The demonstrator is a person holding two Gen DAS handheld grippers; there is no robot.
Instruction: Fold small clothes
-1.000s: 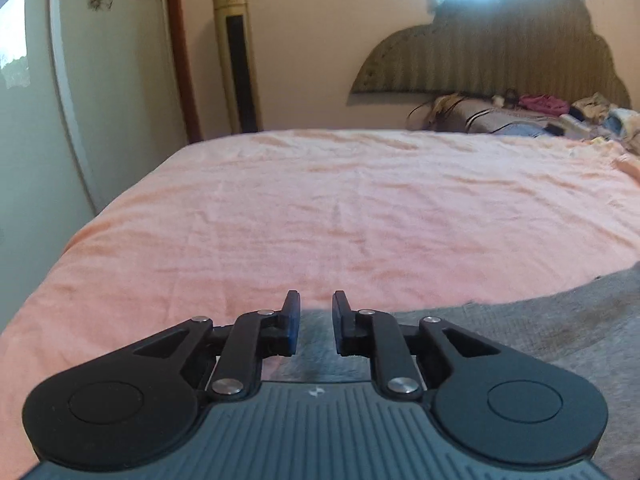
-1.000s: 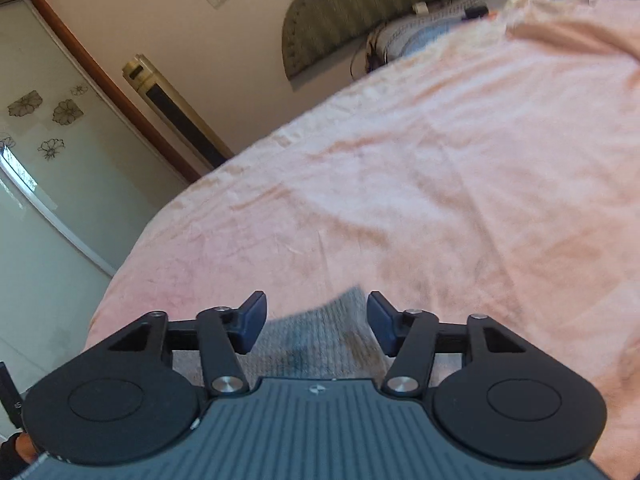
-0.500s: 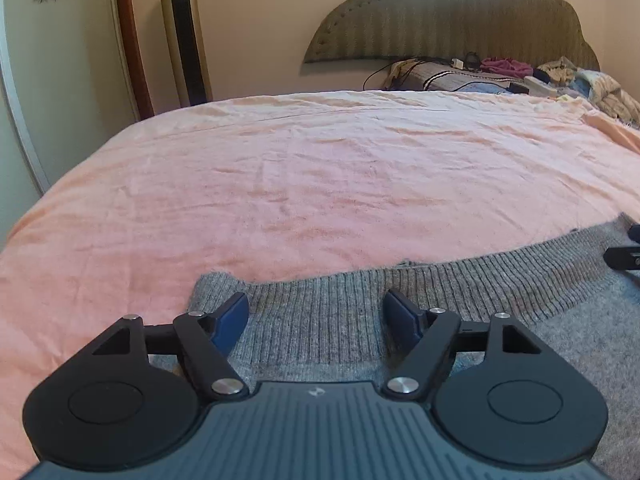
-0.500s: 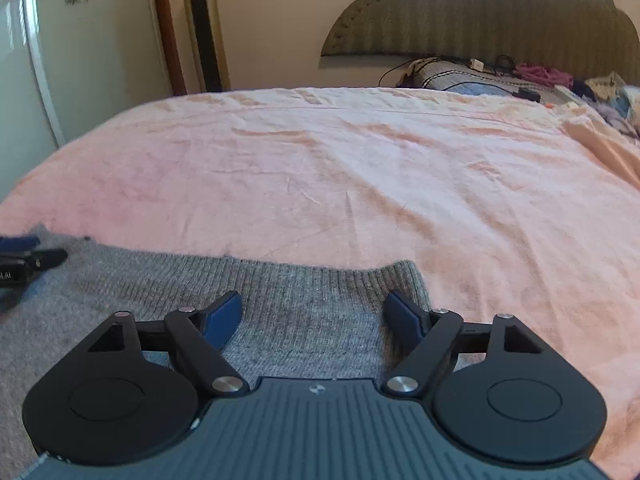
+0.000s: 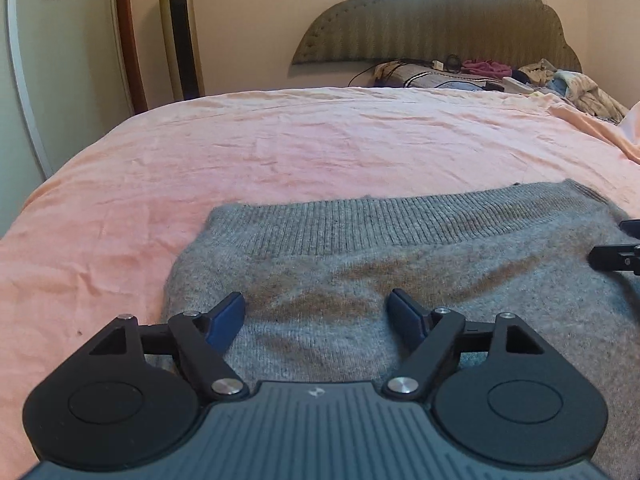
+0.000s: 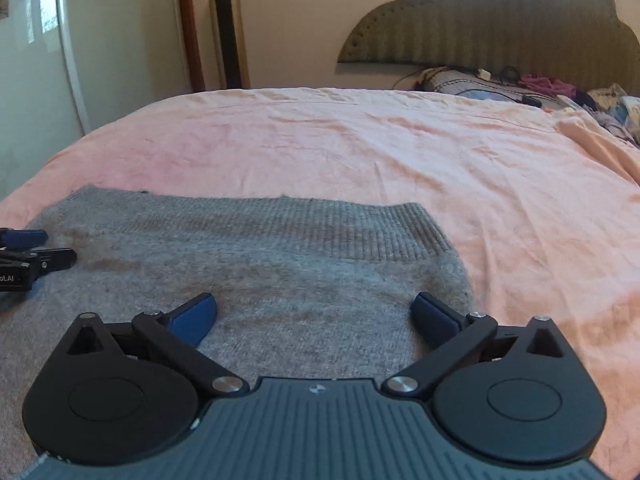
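A grey knitted sweater [image 5: 400, 276] lies flat on a bed under a wrinkled salmon-pink bedsheet [image 5: 320, 140], its ribbed hem band [image 5: 400, 224] on the far side of both sets of tongs. The left tongs [image 5: 316, 316] hover over the sweater's left part, jaws apart after just opening, with only flat knit below the gap and nothing pinched. The right tongs [image 6: 314, 316] stand wider still, likewise just opened, over the sweater's right part near its right edge, gripping nothing. Each pair shows at the frame edge of the other's view, cut off. The sweater's near portion is hidden beneath the tong bodies, so its full outline cannot be made out. Beyond the tongs, at the head of the bed, sit a scalloped olive padded headboard [image 5: 440, 20] and a jumble of clothes and cables [image 5: 500, 76], too small to identify. A tall gold tower fan [image 5: 180, 32] stands far left.
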